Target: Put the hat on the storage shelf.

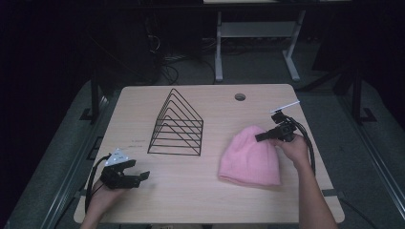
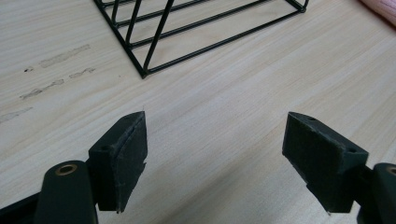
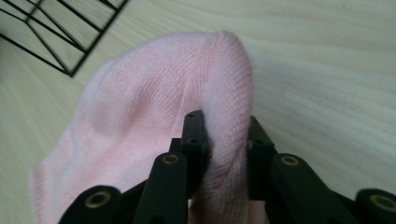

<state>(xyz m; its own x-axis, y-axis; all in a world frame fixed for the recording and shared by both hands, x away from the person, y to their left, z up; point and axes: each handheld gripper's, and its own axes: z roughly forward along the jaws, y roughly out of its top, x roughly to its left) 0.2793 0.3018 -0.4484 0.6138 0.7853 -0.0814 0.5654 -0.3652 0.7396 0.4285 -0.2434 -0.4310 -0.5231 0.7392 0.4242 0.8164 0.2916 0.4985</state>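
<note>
High view: your right gripper [image 1: 261, 137] pinched the top edge of the pink beanie [image 1: 250, 157] lying right of the wire file rack [image 1: 176, 125] on the desk [image 1: 191, 191]. Left gripper view: your left gripper [image 2: 215, 149] had jaws wide over bare desk. Right gripper view: jaws clamped on a beanie fold.

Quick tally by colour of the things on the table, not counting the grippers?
Pink: 1, the knit hat, pinched at its top by the right gripper.
Black: 1, the wire rack, standing apart from the hat.
Total: 2 things on the table.
</note>
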